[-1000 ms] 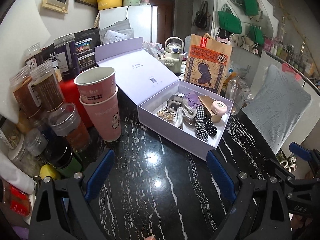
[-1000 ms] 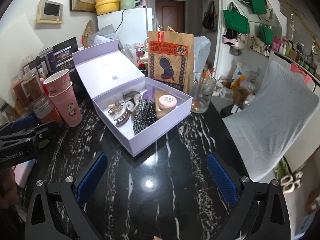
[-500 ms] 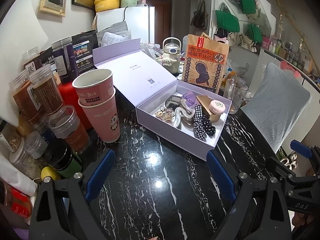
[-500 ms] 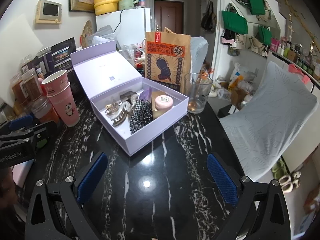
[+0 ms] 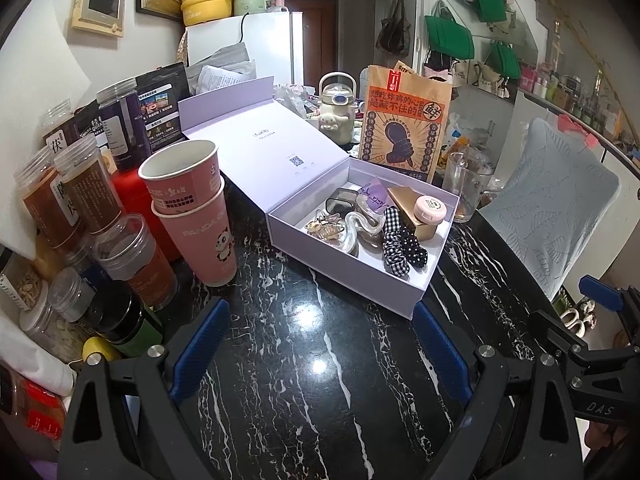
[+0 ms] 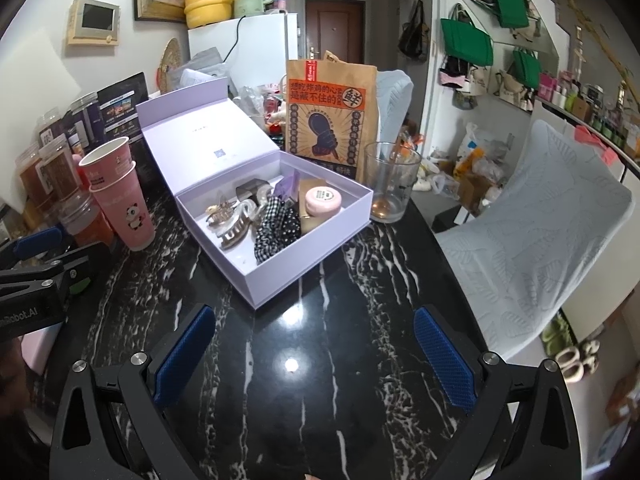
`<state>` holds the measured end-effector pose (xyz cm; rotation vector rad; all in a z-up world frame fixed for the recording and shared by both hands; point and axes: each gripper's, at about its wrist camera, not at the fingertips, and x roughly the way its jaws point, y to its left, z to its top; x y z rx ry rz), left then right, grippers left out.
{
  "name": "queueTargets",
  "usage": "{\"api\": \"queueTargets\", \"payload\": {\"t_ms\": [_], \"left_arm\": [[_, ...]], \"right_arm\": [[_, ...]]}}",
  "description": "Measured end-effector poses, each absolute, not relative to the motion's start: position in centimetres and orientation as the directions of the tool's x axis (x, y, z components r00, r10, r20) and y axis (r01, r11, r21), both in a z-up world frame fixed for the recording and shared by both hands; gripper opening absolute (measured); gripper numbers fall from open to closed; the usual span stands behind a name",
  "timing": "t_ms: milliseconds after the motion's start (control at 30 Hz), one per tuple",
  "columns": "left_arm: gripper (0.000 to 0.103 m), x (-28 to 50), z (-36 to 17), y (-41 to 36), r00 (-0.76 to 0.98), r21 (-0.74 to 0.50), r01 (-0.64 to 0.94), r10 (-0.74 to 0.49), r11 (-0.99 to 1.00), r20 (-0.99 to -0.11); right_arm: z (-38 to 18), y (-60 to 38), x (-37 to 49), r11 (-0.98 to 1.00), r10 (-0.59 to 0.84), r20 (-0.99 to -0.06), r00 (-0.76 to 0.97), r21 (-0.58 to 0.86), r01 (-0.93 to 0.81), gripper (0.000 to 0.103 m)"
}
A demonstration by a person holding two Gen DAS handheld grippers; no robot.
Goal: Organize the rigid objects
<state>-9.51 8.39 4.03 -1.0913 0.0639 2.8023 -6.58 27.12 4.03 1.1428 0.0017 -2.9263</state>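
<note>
Both tongs wide open over the black marble bench (image 5: pixel 312 360), holding nothing.
Left tongs (image 5: pixel 320 344) and right tongs (image 6: pixel 316 352) hang just before the open lilac box (image 5: pixel 352 276); hair clips, scrunchie (image 5: pixel 400 248) and pink tin (image 6: pixel 323 200) lie inside it.

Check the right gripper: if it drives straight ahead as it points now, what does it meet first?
Probably the bare black marble tabletop: the open right gripper tilts downward, nothing between its fingers. The lavender box lies just beyond; depth is unclear, so it may clip that near corner.
</note>
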Motion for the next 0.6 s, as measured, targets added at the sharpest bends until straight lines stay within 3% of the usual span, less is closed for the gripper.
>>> {"api": "queueTargets", "payload": {"t_ms": [600], "left_arm": [[0.094, -9.37, 4.14, 8.45, -0.724, -0.002, -0.149, 0.111, -0.989, -0.681]], "right_arm": [[4.0, 26.72, -6.65, -1.0, -0.003, -0.682, -0.732, -0.011, 0.015, 0.101]]}}
